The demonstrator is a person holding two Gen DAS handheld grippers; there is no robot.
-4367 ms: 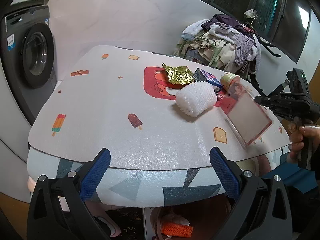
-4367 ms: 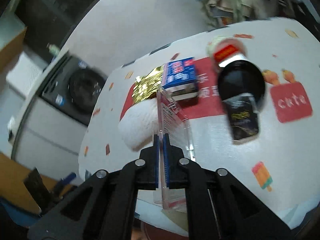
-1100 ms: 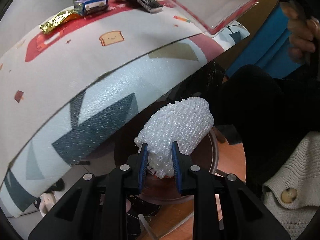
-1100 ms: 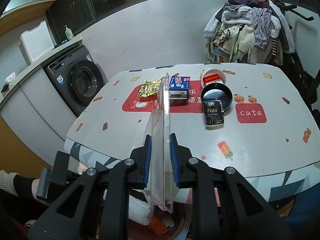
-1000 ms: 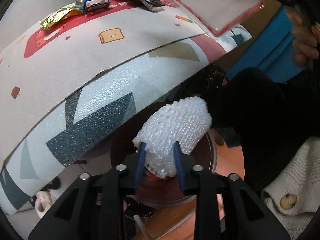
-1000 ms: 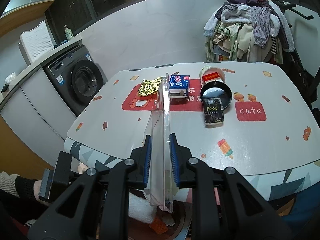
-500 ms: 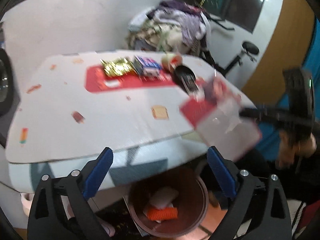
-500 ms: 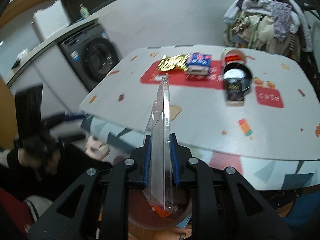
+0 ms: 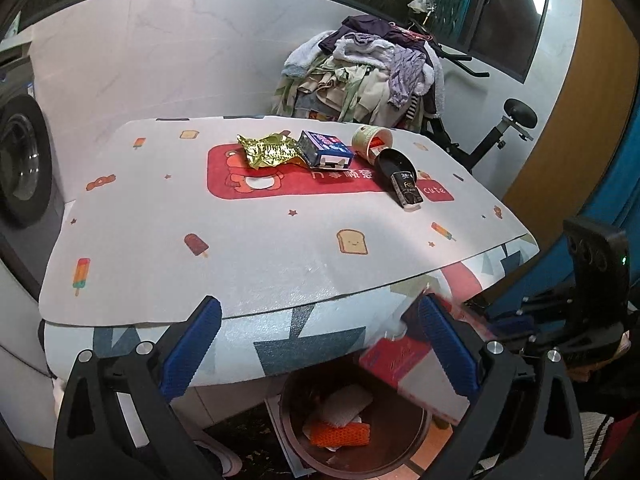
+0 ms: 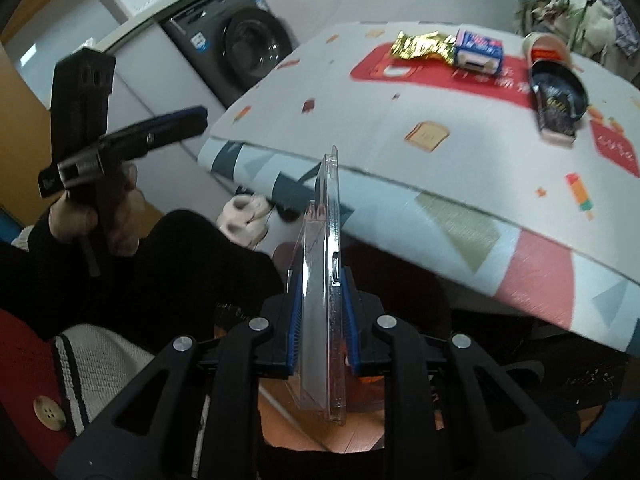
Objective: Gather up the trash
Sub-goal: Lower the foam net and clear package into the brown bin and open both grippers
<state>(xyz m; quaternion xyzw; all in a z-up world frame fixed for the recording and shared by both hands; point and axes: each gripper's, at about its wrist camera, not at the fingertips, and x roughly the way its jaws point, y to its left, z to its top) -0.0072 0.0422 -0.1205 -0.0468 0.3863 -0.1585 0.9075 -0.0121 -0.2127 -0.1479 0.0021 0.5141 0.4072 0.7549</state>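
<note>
My left gripper [image 9: 320,344] is open and empty, raised in front of the table edge; it also shows in the right wrist view [image 10: 176,128]. Below it the brown trash bin [image 9: 420,436] holds the white foam net [image 9: 344,402] and an orange net [image 9: 340,434]. My right gripper [image 10: 322,312] is shut on a clear plastic package [image 10: 326,292], held edge-on over the bin; the package [image 9: 404,364] shows blurred in the left wrist view. On the table lie a gold wrapper [image 9: 268,150], a blue carton [image 9: 326,150], a paper cup [image 9: 370,138], a black bowl [image 9: 396,164] and a black sachet [image 9: 408,192].
The table [image 9: 240,240] has a patterned mat with a red panel. A washing machine [image 10: 248,46] stands left of it. A heap of clothes [image 9: 360,76] and an exercise bike [image 9: 500,132] stand behind. White slippers [image 10: 244,212] lie on the floor.
My left gripper opened, dropped the white foam net into the bin and rose to face the table. My right gripper carried the clear package down from above the table toward the bin.
</note>
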